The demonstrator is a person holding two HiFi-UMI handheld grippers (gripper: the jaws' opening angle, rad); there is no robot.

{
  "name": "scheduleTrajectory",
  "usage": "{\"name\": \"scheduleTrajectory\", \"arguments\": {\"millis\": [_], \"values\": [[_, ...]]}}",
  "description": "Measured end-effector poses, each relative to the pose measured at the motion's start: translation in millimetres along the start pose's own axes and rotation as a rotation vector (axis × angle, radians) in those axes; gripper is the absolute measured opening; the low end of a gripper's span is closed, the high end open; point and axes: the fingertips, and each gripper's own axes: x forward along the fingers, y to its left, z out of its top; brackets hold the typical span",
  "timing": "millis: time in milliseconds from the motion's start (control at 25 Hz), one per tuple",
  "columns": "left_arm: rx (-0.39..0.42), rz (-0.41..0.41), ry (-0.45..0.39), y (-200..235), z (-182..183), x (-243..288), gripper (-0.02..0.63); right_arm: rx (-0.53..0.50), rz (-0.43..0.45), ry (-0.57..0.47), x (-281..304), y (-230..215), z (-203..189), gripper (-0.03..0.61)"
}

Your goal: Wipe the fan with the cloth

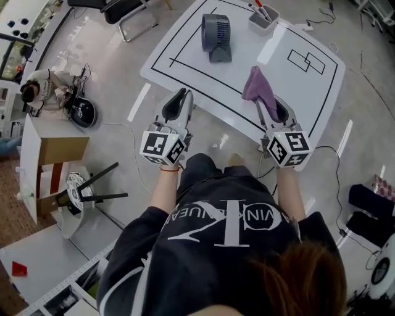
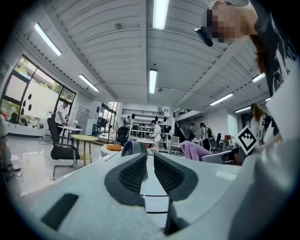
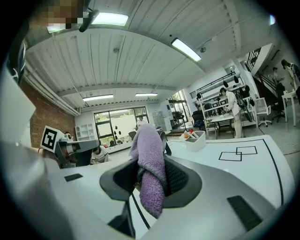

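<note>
A dark grey desk fan (image 1: 216, 34) stands upright at the far side of the white table (image 1: 290, 80), well ahead of both grippers. In the left gripper view the fan (image 2: 128, 147) shows just past the jaws. My left gripper (image 1: 182, 99) hovers at the table's near edge, its jaws a narrow gap apart with nothing between them (image 2: 150, 161). My right gripper (image 1: 271, 106) is shut on a purple cloth (image 1: 259, 86), which bunches up above the fingers and hangs down between them (image 3: 151, 168). The cloth (image 2: 194, 150) also appears to the right in the left gripper view.
A grey bin with pens (image 1: 263, 17) stands at the table's far edge, right of the fan. Black outlines are marked on the tabletop. A seated person (image 1: 43, 89) works at a desk on the left. A black chair (image 1: 123, 12) stands beyond the table, a tipped stool (image 1: 86, 191) lies near left.
</note>
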Motion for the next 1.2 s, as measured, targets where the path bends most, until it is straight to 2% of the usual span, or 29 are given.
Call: {"name": "scheduleTrajectory", "arguments": {"millis": [280, 440, 600, 880, 1120, 1200], "values": [[-0.027, -0.065, 0.092, 13.2, -31.1, 39.4, 0.08, 0.046, -0.03, 0.025, 34.1, -25.4, -12.4, 0.124], [-0.079, -0.113, 0.083, 35.7, -28.9, 83.2, 0.095, 0.052, -0.071, 0.025, 54.7, -38.8, -6.9, 0.124], [-0.099, -0.211, 0.1, 45.6, -19.3, 129.1, 0.181, 0.044, -0.092, 0.029, 80.7, -47.3, 3.9, 0.126], [-0.109, -0.323, 0.238, 64.9, -46.4, 176.8, 0.318, 0.04, -0.127, 0.028, 134.3, -65.8, 15.6, 0.126], [-0.081, -0.394, 0.3, 78.5, -60.6, 205.3, 0.348, 0.091, -0.122, 0.002, 170.1, -82.3, 26.3, 0.126], [-0.075, -0.425, 0.313, 81.8, -62.9, 213.8, 0.353, 0.074, -0.106, -0.005, 182.1, -84.3, 31.1, 0.126]]}}
